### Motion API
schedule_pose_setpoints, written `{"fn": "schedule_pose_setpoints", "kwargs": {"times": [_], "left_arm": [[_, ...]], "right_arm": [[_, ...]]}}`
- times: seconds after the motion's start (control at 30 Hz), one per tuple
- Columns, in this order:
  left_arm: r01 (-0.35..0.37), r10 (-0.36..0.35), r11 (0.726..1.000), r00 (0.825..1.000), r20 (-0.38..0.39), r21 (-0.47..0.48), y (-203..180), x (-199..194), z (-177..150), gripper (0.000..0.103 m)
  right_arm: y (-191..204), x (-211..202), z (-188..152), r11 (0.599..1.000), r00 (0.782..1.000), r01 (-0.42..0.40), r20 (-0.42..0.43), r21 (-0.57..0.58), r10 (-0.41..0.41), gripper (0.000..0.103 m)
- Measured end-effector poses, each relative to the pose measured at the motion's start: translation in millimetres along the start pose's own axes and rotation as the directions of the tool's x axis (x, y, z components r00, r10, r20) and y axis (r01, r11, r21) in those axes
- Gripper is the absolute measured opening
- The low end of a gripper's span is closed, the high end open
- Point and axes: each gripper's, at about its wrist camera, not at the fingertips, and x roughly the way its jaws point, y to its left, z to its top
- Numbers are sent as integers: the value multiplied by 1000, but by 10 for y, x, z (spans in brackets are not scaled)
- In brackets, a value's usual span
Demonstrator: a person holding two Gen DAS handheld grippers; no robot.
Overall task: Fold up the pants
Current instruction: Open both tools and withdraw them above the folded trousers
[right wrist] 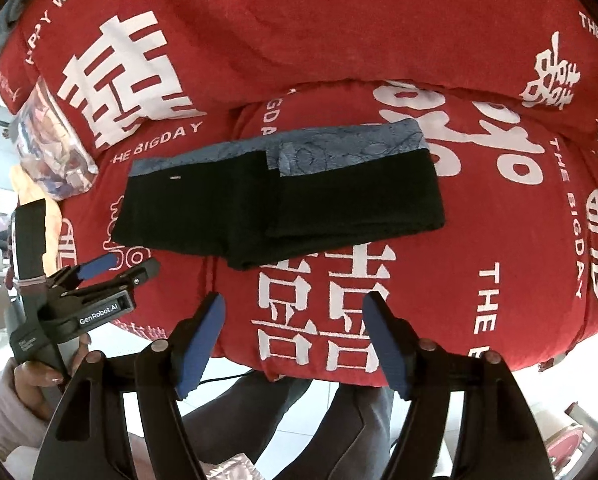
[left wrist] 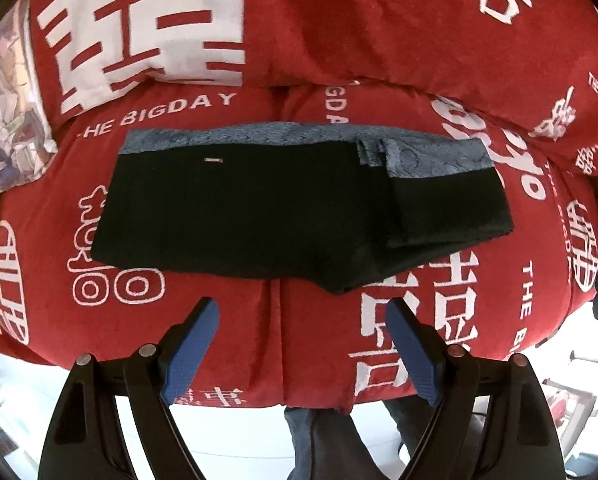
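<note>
Black pants point(left wrist: 259, 212) with a blue-grey patterned waistband point(left wrist: 299, 140) lie folded flat on a red sofa seat point(left wrist: 227, 320). One layer is folded over on the right side. They also show in the right wrist view point(right wrist: 283, 204). My left gripper point(left wrist: 301, 312) is open and empty, held above the seat's front, a little short of the pants' near edge. My right gripper point(right wrist: 295, 308) is open and empty, also short of the pants. The left gripper shows from the side in the right wrist view point(right wrist: 135, 264).
The sofa has red back cushions point(left wrist: 339, 20) with white characters. A patterned pillow point(left wrist: 7, 120) lies at the left end. The person's legs point(right wrist: 299, 420) stand in front of the sofa on a white floor point(left wrist: 227, 440).
</note>
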Motion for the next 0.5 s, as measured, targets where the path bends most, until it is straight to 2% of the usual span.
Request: {"fn": "schedule_pose_setpoints", "kwargs": {"times": [0.23, 0.27, 0.3, 0.5], "left_arm": [[1, -1, 1000, 1000, -11, 18, -62, 32, -8, 86], [0, 0, 1000, 1000, -10, 16, -54, 37, -13, 88], [0, 0, 1000, 1000, -13, 13, -42, 45, -17, 103], [-6, 6, 1000, 1000, -23, -7, 30, 70, -36, 103]], "right_arm": [[-3, -41, -17, 1000, 1000, 10, 16, 18, -11, 75], [-6, -35, -21, 1000, 1000, 12, 14, 21, -12, 75], [-7, -30, -23, 1000, 1000, 14, 14, 24, -14, 75], [41, -12, -14, 1000, 1000, 22, 7, 14, -22, 75]]}}
